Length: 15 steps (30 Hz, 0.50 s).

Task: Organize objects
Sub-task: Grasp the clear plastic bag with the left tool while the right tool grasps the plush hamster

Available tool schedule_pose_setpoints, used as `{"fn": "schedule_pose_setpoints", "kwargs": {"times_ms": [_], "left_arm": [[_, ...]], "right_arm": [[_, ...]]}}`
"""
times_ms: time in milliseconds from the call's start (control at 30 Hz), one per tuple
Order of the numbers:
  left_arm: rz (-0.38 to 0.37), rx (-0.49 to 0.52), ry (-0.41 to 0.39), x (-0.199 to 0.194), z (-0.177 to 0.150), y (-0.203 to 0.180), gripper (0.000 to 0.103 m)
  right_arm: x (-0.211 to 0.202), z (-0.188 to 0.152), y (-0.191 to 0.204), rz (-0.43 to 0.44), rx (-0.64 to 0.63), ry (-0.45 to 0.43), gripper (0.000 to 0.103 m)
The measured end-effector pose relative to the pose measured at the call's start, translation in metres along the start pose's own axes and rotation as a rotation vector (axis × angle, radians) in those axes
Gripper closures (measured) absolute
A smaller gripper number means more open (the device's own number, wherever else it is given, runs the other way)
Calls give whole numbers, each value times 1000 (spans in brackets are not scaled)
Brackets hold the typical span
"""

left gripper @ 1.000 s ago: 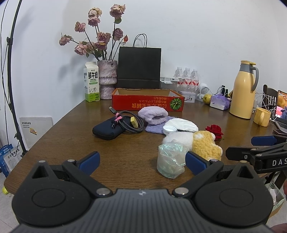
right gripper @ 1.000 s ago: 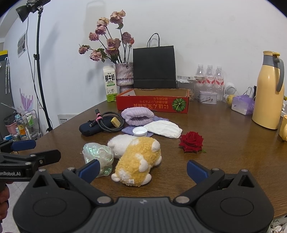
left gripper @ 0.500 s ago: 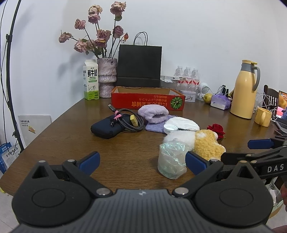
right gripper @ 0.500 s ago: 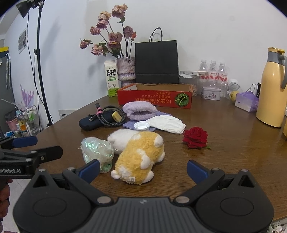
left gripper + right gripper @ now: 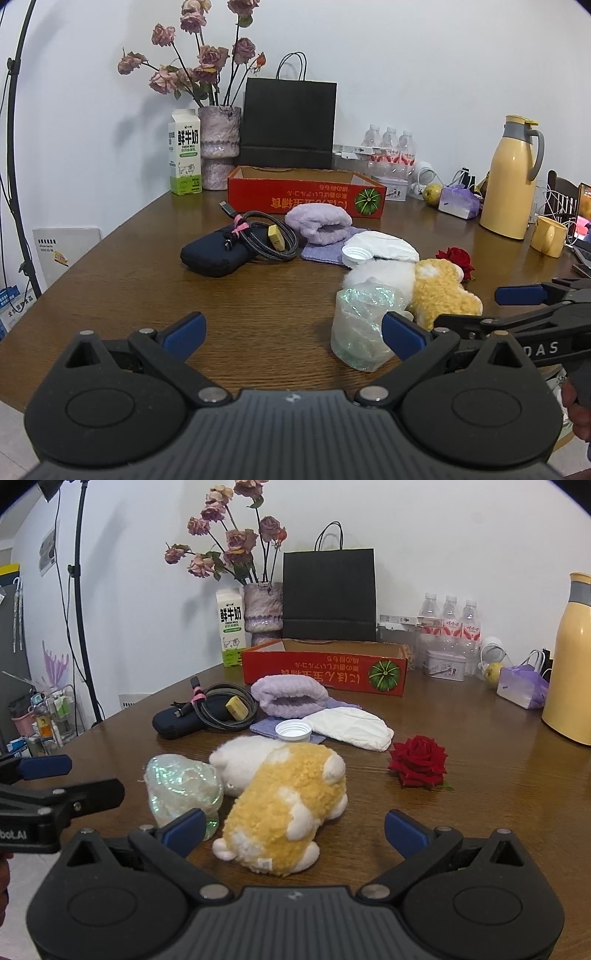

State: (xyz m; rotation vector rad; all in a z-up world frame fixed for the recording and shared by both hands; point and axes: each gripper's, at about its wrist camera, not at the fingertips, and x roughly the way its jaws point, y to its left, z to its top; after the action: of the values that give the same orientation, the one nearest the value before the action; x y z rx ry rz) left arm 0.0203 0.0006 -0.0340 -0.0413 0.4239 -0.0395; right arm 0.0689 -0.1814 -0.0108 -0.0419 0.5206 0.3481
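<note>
A yellow and white plush toy (image 5: 288,805) lies on the brown table (image 5: 498,794), just ahead of my open right gripper (image 5: 293,829), between its jaws. A crumpled iridescent plastic bag (image 5: 360,328) stands left of the toy, beside my open left gripper (image 5: 291,330). Behind lie a red rose (image 5: 419,760), a white cap (image 5: 293,730), a white cloth (image 5: 354,729), a purple fuzzy sock (image 5: 291,699), a dark pouch (image 5: 212,253) with a coiled cable (image 5: 267,240), and an open red box (image 5: 306,192).
At the back stand a milk carton (image 5: 184,151), a vase of dried roses (image 5: 218,147), a black paper bag (image 5: 288,125) and water bottles (image 5: 389,147). A yellow thermos (image 5: 511,177) and yellow mug (image 5: 548,236) stand at the right.
Both grippers have moved forward toward the table's objects. The plush toy now sits closer between the right gripper's jaws. Nothing on the table has moved.
</note>
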Motion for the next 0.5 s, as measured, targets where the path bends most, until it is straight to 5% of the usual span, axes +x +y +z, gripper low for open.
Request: {"fn": "schedule_pose_setpoints", "kwargs": {"times_ms": [200, 500], "left_arm": [[-6, -9, 8, 10, 0, 0, 0], [-24, 4, 31, 26, 0, -6, 0]], "right_arm": [[16, 3, -1, 17, 2, 6, 2], [34, 0, -7, 24, 18, 37, 27]]}}
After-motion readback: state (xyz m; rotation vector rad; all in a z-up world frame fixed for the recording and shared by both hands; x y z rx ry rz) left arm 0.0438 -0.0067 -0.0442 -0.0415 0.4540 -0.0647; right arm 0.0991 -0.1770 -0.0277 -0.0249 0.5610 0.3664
